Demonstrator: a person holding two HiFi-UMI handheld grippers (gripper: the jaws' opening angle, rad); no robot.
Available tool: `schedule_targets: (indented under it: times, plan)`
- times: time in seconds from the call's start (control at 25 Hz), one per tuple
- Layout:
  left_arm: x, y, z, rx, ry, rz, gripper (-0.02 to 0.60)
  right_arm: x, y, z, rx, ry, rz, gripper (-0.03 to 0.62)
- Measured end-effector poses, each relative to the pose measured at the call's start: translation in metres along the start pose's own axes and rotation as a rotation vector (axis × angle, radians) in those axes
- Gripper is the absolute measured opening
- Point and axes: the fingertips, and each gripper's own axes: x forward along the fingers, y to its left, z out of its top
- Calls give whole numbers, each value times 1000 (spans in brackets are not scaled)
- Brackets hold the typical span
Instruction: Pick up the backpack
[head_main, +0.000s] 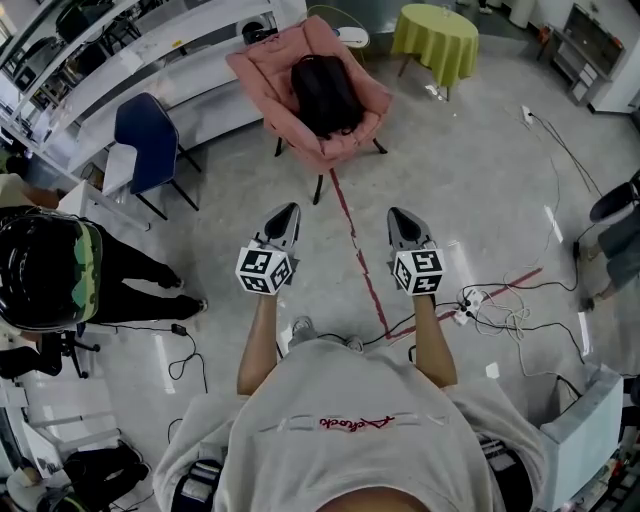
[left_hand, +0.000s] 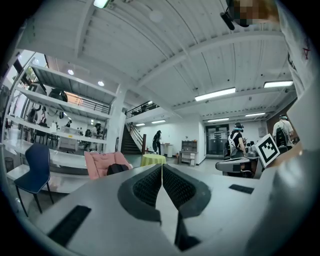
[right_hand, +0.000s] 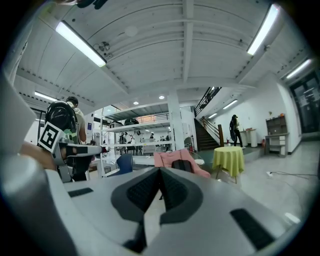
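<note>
A black backpack (head_main: 322, 95) lies on the seat of a pink armchair (head_main: 262, 78) some way ahead of me. It shows small and dark in the left gripper view (left_hand: 117, 169) and in the right gripper view (right_hand: 182, 165). My left gripper (head_main: 287, 213) and right gripper (head_main: 398, 216) are held side by side in front of my chest, pointing toward the chair and well short of it. Both are shut with nothing between the jaws, as seen on the left gripper (left_hand: 162, 172) and the right gripper (right_hand: 160, 176).
A blue chair (head_main: 148, 130) stands left of the armchair by long white shelving (head_main: 150, 60). A round table with a yellow-green cloth (head_main: 436, 35) is at the back right. Red floor tape (head_main: 352, 232) runs ahead of me. Cables and a power strip (head_main: 470, 298) lie to the right. A person in a black helmet (head_main: 45, 270) stands at my left.
</note>
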Motion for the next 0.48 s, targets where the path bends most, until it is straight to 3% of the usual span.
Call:
schedule_targets:
  times: [0.48]
  plan:
    - [43, 8, -5, 11, 21, -12, 15, 28, -32, -4, 34, -8, -6, 18]
